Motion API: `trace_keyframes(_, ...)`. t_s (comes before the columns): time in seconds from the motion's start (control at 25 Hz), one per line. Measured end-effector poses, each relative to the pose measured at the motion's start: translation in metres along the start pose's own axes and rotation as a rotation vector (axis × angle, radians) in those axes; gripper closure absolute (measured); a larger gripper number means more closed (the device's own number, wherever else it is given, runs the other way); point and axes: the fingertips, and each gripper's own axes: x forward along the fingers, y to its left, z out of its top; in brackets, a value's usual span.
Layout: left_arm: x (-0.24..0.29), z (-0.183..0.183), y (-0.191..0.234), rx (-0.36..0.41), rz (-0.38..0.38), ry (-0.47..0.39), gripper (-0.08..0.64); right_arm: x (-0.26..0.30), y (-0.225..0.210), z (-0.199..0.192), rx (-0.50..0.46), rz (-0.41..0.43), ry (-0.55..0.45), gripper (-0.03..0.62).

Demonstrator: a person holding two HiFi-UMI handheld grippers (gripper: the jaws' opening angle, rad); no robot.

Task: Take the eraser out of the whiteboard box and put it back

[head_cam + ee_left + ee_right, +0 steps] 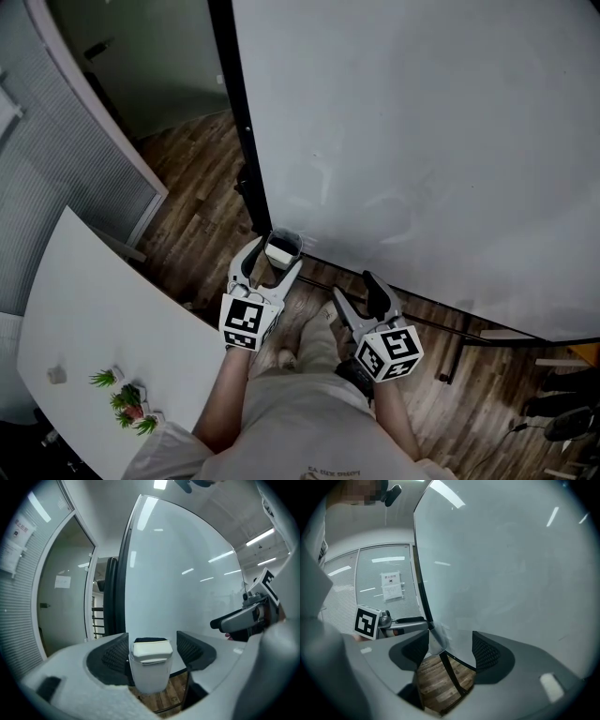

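Note:
A small white box [287, 238] hangs at the lower left corner of the whiteboard [422, 141]. The white eraser [278, 252] stands in it. In the left gripper view the eraser [151, 650], dark felt at the back, rises out of the box [148, 677]. My left gripper [277, 256] reaches level at the box, one jaw on each side of it [151, 644]. A thin gap shows beside the right pad [190, 648], so it stands open. My right gripper [354, 292] hovers to the right below the board's lower edge, open and empty [450, 648].
The board's black post [242, 141] stands just left of the box. A white table [94, 309] with small plants [127, 408] lies at the left. Wooden floor [197, 169] and the person's legs are underneath. A glass partition with blinds [66, 159] is at far left.

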Motion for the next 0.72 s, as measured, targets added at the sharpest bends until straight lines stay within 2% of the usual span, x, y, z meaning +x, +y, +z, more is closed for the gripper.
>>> trace_keyframes(0.72, 0.013, -0.001, -0.001, 0.022, 0.000, -0.006, 0.262, 0.006, -0.010, -0.002, 0.007, -0.010, 0.016, 0.304)
